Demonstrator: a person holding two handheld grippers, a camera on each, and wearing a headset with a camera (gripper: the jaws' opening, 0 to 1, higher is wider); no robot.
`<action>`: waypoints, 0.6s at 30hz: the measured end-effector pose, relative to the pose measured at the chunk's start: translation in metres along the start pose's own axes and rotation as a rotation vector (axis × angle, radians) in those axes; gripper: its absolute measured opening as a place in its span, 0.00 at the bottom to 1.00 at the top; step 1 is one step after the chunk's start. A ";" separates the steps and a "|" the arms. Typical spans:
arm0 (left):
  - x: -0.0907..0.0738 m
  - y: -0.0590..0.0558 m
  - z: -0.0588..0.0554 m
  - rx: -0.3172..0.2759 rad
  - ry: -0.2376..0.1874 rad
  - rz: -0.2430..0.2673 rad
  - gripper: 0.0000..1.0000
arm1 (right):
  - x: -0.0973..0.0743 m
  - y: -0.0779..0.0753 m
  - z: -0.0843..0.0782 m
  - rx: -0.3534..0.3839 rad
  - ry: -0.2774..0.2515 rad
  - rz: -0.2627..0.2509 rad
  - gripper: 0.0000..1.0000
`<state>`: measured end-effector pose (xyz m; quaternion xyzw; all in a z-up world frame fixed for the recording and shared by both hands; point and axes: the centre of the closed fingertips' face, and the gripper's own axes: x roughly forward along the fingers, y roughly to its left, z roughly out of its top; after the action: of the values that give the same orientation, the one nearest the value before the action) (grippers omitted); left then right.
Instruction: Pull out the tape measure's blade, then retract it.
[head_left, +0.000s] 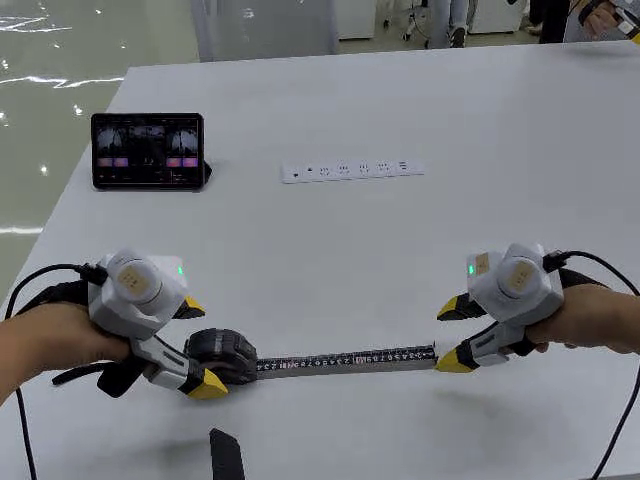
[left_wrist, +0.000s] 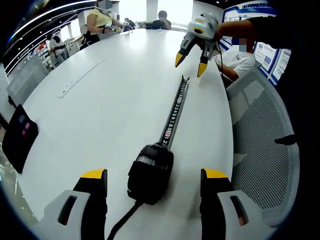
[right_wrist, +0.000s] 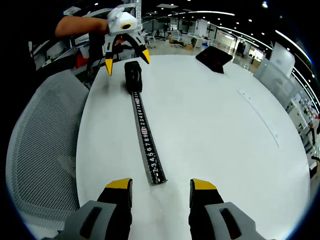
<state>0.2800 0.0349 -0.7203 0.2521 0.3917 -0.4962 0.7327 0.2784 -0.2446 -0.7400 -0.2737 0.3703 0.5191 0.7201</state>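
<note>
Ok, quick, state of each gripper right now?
Left gripper: open, jaws either side of the tape measure, not gripping.
Right gripper: open, blade end lying free.

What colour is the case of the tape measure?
Black; the left gripper view shows the case best.

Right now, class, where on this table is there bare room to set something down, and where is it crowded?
Bare: between strip and blade, and far right beyond the strip. Crowded: the near edge, where case, blade, left gripper and right gripper line up.
</note>
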 end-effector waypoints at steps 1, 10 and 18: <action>-0.001 0.001 0.000 -0.015 -0.010 0.010 0.75 | -0.001 0.000 -0.001 0.014 -0.006 -0.006 0.44; -0.010 0.007 0.003 -0.170 -0.095 0.059 0.89 | -0.014 -0.003 -0.005 0.174 -0.088 -0.081 0.54; -0.020 0.003 -0.001 -0.292 -0.199 0.119 0.99 | -0.028 -0.001 -0.008 0.258 -0.156 -0.154 0.70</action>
<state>0.2784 0.0479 -0.7044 0.1154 0.3698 -0.4122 0.8246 0.2718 -0.2658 -0.7215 -0.1651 0.3548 0.4303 0.8134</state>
